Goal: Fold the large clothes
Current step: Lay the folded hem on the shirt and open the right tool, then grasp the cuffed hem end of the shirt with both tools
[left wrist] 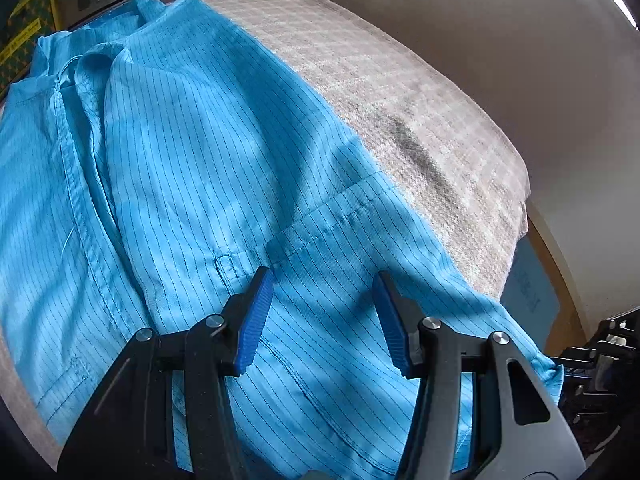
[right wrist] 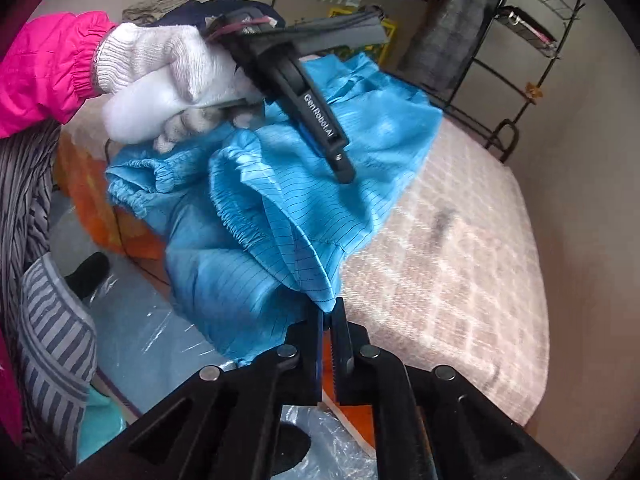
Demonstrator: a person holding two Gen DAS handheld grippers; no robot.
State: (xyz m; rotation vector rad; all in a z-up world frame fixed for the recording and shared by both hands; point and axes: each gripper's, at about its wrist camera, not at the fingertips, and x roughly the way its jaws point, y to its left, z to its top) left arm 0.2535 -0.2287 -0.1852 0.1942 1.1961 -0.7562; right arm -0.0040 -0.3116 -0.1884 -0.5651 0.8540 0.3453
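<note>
A large blue pinstriped garment [left wrist: 192, 152] lies spread on a table under a pale checked cloth [left wrist: 400, 100]. My left gripper [left wrist: 322, 280] hovers over its lower part, blue pads apart, nothing pinched between them. In the right wrist view the garment [right wrist: 248, 248] hangs off the table's near edge, elastic cuffs bunched at the left. My right gripper [right wrist: 330, 312] is shut on a corner of the garment's hem, lifted just off the checked cloth [right wrist: 460, 240]. A hand in a white glove [right wrist: 160, 64] holds the left gripper [right wrist: 344, 172], which points down onto the fabric.
A black wire rack [right wrist: 520, 60] with hanging clothes stands behind the table. Clear plastic sheeting [right wrist: 152, 332], an orange object [right wrist: 88, 200] and a dark shoe [right wrist: 88, 276] lie on the floor to the left. Striped grey cloth [right wrist: 52, 340] fills the left edge.
</note>
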